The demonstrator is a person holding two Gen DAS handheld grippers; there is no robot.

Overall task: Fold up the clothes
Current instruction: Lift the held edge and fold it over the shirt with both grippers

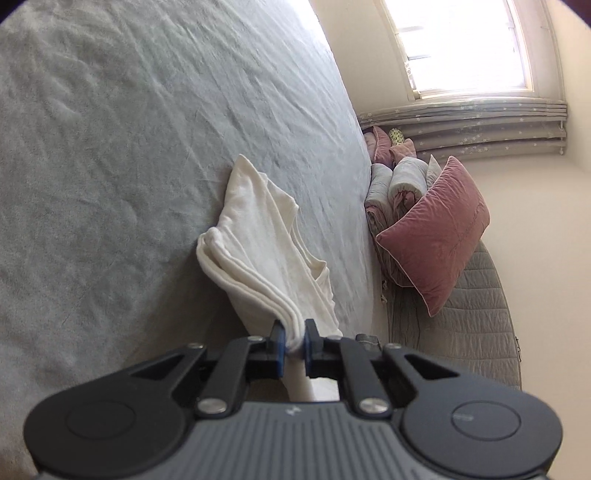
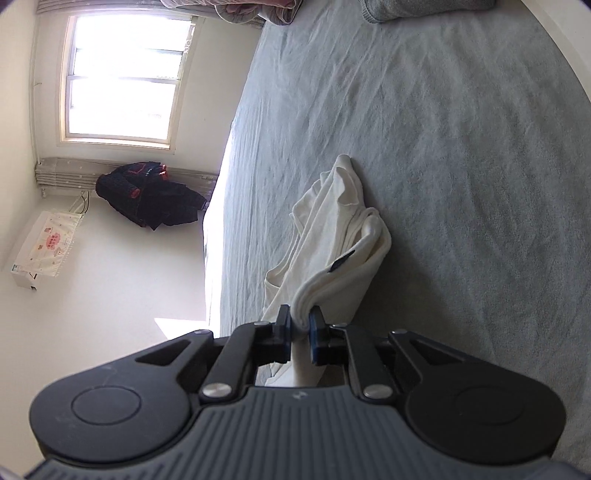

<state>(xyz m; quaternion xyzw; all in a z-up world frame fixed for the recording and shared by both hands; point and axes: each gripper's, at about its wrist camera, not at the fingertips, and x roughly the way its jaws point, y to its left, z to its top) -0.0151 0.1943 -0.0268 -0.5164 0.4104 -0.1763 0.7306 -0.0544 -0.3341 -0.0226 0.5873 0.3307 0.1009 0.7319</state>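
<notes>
A cream white garment lies partly folded on the grey bed sheet. My left gripper is shut on a layered edge of it, and the cloth rises from the bed into the jaws. In the right wrist view the same white garment shows a small dark label. My right gripper is shut on another bunched edge of it. Both pinched edges are lifted off the sheet while the far part still rests on the bed.
A pink cushion and rolled bedding sit beside the bed, on a quilted grey mat. A dark jacket hangs under the window. A grey folded item lies at the bed's far end.
</notes>
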